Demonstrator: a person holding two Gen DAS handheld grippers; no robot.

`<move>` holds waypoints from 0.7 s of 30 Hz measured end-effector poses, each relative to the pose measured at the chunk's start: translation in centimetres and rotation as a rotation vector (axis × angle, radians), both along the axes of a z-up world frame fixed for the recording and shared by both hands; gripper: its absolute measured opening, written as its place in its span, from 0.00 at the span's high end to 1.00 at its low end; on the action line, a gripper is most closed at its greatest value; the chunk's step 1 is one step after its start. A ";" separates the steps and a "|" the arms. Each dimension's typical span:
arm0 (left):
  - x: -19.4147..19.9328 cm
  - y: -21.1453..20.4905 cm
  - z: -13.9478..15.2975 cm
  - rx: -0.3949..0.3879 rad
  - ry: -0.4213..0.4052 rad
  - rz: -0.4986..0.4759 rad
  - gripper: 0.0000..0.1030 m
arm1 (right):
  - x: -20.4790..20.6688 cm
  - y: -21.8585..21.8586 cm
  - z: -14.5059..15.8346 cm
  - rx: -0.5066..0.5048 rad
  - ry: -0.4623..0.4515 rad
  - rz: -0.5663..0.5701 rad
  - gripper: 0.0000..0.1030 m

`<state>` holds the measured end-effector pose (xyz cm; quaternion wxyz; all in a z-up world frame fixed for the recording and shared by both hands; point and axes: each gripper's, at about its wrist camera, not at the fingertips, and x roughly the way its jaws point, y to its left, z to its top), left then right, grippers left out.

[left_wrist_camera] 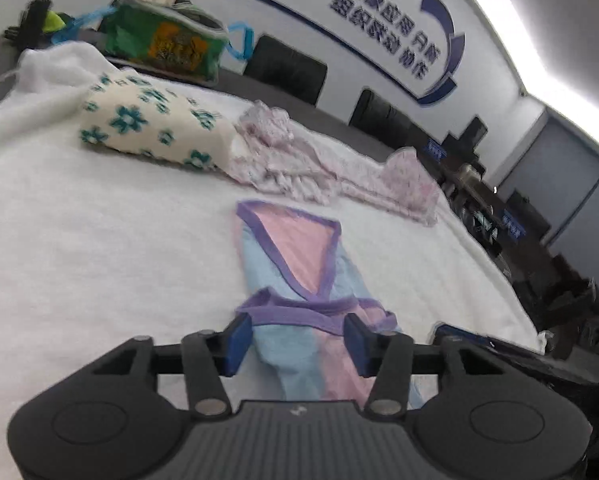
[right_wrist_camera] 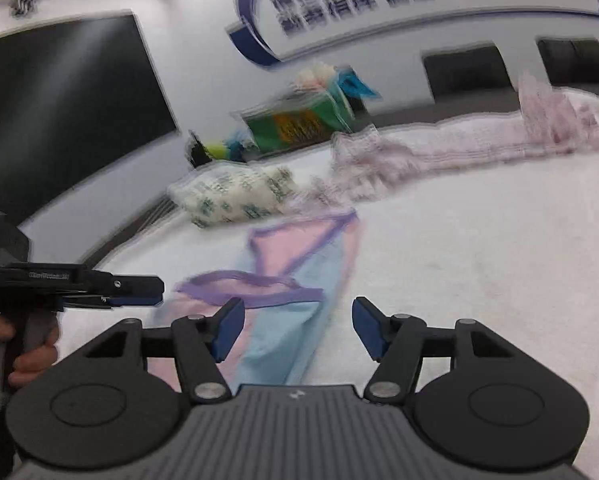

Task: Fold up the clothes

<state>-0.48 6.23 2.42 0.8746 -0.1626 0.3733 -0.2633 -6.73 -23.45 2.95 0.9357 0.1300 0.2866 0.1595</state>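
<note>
On white terry cloth (left_wrist_camera: 99,260) | pink-blue purple-trimmed garment (left_wrist_camera: 299,264) | left gripper (left_wrist_camera: 297,334), right gripper (right_wrist_camera: 297,328): jaws apart, empty | risk: loose fold springs open.

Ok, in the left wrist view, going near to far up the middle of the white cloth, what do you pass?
Left gripper → pink and blue garment with purple trim → crumpled pale pink garment → black chair → wall lettering.

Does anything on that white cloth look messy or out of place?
Yes: the pale pink garment lies crumpled and strung out beside the neatly folded floral piece. The blue-and-pink garment in front lies bunched, not yet folded flat.
</note>
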 end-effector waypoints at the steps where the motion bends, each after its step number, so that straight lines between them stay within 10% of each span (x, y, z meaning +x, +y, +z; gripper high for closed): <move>1: 0.1 -0.2 -0.2 0.000 0.000 0.005 0.80 | 0.8 0.8 -0.1 -0.017 0.003 0.021 0.56; 8: -0.7 -0.4 0.0 -0.072 -0.054 -0.046 0.97 | 2.3 3.0 -1.7 -0.086 0.042 0.088 0.97; 13: 1.4 0.0 -1.3 -0.222 0.018 -0.056 0.97 | 1.7 3.0 -1.3 -0.068 0.010 0.074 1.00; 18: 3.1 0.8 -4.3 -0.261 0.117 0.020 0.82 | 1.7 2.5 -0.8 -0.064 -0.005 0.044 0.93; 21: 2.0 1.1 -3.4 -0.225 0.064 0.037 0.42 | 0.9 3.4 -0.7 -0.074 -0.031 0.105 0.67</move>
